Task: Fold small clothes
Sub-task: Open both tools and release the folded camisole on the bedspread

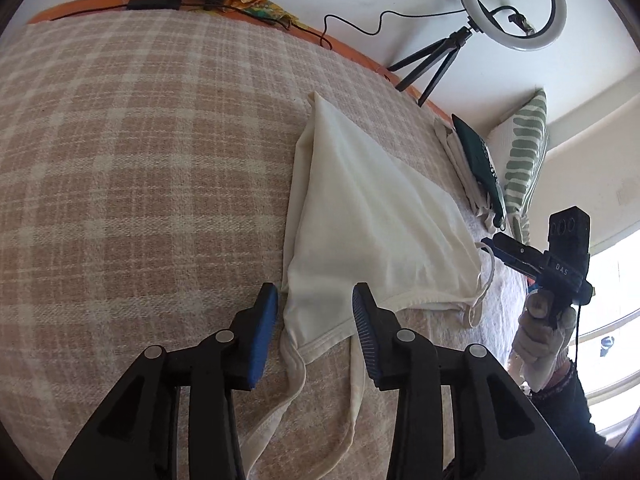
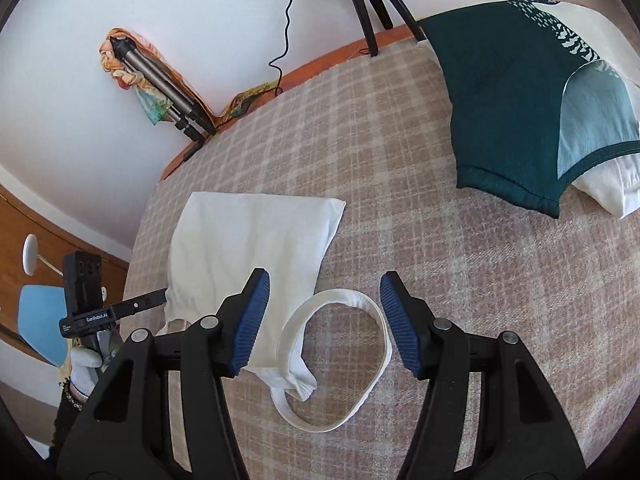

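A white tank top (image 1: 360, 208) lies folded lengthwise on the plaid blanket (image 1: 140, 160). My left gripper (image 1: 316, 296) hovers open over its near corner, with the hem and two straps (image 1: 294, 364) trailing beneath the jaws, and neither pad presses on the cloth. In the right wrist view the same tank top (image 2: 248, 248) lies ahead to the left. My right gripper (image 2: 324, 280) is open above a looped strap (image 2: 340, 300) that rests flat on the blanket. The left gripper (image 2: 156, 298) shows at the top's far edge, and the right gripper (image 1: 494, 242) shows at the other side.
A dark green garment (image 2: 508, 100) lies on a stack of folded white clothes (image 2: 612, 188) at the back right. A striped pillow (image 1: 524, 152) leans on the wall. A ring light on a tripod (image 1: 516, 4) and a second tripod (image 2: 160, 80) stand along the bed's orange edge (image 2: 320, 64).
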`<state>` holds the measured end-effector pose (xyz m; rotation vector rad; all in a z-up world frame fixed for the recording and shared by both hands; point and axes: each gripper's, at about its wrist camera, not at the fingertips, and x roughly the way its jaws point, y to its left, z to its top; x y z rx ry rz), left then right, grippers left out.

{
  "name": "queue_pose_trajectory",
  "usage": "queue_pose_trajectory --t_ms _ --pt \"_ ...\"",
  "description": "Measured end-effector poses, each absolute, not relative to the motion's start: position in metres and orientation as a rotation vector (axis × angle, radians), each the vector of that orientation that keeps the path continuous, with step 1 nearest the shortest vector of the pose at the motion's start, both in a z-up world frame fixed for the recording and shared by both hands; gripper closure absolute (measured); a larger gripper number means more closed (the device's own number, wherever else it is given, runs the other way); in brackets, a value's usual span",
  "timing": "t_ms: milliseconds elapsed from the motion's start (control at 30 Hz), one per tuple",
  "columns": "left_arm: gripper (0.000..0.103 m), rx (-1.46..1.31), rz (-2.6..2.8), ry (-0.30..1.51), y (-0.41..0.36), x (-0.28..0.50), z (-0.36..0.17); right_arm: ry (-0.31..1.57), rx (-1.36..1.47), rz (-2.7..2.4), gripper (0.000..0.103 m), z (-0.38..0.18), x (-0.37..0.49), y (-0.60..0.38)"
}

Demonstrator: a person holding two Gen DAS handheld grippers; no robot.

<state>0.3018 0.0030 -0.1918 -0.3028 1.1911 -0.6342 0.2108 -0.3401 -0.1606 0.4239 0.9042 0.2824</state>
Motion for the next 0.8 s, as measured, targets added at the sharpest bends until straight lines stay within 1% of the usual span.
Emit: queue_pose_trajectory --t_ms 67,200,300,333,400,433,467,533,667,767,800 --pt "0.066 -0.215 -0.611 1.152 -0.005 0.298 -0.187 0.959 0.361 0.281 0.054 -0.168 0.203 -0.325" --pt "0.067 -0.034 -0.501 1.11 -0.008 0.299 -0.181 1.083 0.254 0.462 0.056 -0.185 0.162 -0.278" --pt "0.068 -0.133 -0.53 1.112 0.012 0.303 -0.179 1.049 0.119 0.477 0.056 -0.176 0.142 -0.259" --pt "0.068 -0.161 -0.532 1.105 0.017 0.303 -0.177 1.031 0.126 0.497 0.056 -0.171 0.139 -0.261" --pt "0.068 -0.282 -0.592 1.099 0.026 0.305 -0.176 0.971 0.183 0.508 0.052 -0.159 0.139 -0.274" --pt "0.063 -0.353 -0.626 1.111 0.029 0.306 -0.177 0.927 0.219 0.497 0.045 -0.153 0.142 -0.282" --pt "0.051 -0.408 -0.649 1.128 0.028 0.308 -0.18 0.884 0.26 0.485 0.038 -0.148 0.147 -0.291" --pt "0.044 -0.47 -0.657 1.138 0.028 0.31 -0.186 0.825 0.338 0.456 0.036 -0.147 0.163 -0.305" --pt "0.044 -0.586 -0.667 1.177 0.026 0.313 -0.202 0.83 0.528 0.4 0.036 -0.173 0.204 -0.327" --pt "0.043 -0.61 -0.688 1.138 0.024 0.31 -0.204 0.86 0.616 0.381 0.036 -0.198 0.229 -0.331" --pt "0.044 -0.609 -0.699 1.139 0.022 0.31 -0.204 0.834 0.639 0.399 0.036 -0.201 0.233 -0.332"
